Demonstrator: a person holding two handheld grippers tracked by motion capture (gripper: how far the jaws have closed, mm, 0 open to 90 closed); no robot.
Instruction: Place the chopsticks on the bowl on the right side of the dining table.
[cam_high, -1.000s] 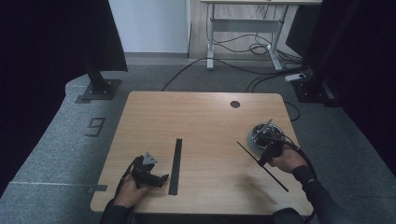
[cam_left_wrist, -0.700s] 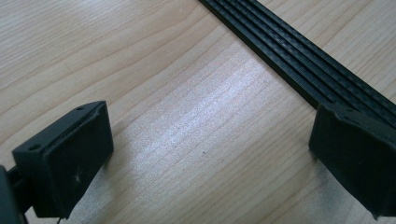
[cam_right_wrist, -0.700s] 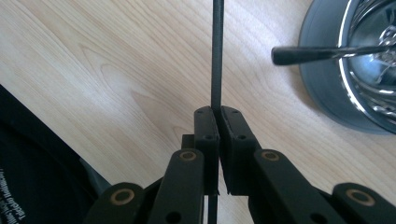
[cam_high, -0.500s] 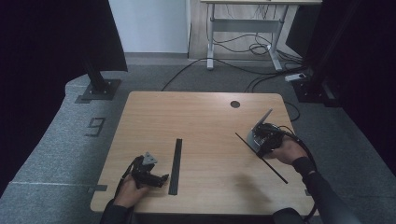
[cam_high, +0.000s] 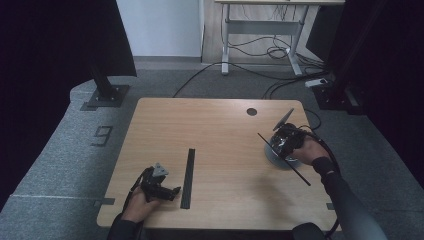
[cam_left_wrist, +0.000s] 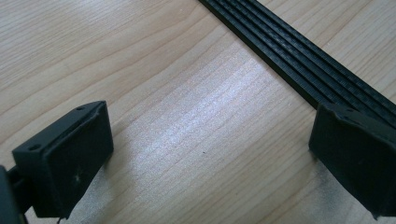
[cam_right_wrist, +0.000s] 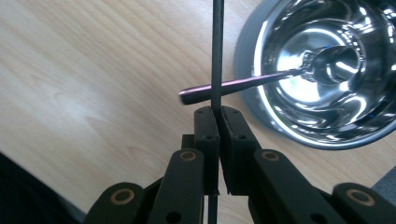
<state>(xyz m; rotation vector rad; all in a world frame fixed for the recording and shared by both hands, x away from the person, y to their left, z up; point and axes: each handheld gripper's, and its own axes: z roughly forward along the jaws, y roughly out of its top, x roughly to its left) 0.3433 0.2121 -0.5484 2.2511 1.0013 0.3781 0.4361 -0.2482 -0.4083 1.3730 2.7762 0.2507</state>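
Right hand-held gripper (cam_right_wrist: 216, 122) clamped on a thin black rod (cam_right_wrist: 217, 51) beside the steel bowl (cam_right_wrist: 327, 70); left hand-held gripper (cam_left_wrist: 205, 154) wide, empty, by the black strip (cam_left_wrist: 299, 65); next, probably steering the rod into the bowl.

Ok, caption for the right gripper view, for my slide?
Right gripper shut on a thin black rod, beside a shiny steel bowl on the wooden table.

We see a thin black rod (cam_right_wrist: 217, 51) pinched between closed pads, lifted at a slant over the wooden table (cam_high: 220, 130). Just beside it stands a shiny steel bowl (cam_right_wrist: 327, 70) with a metal utensil (cam_right_wrist: 243, 86) leaning over its rim.
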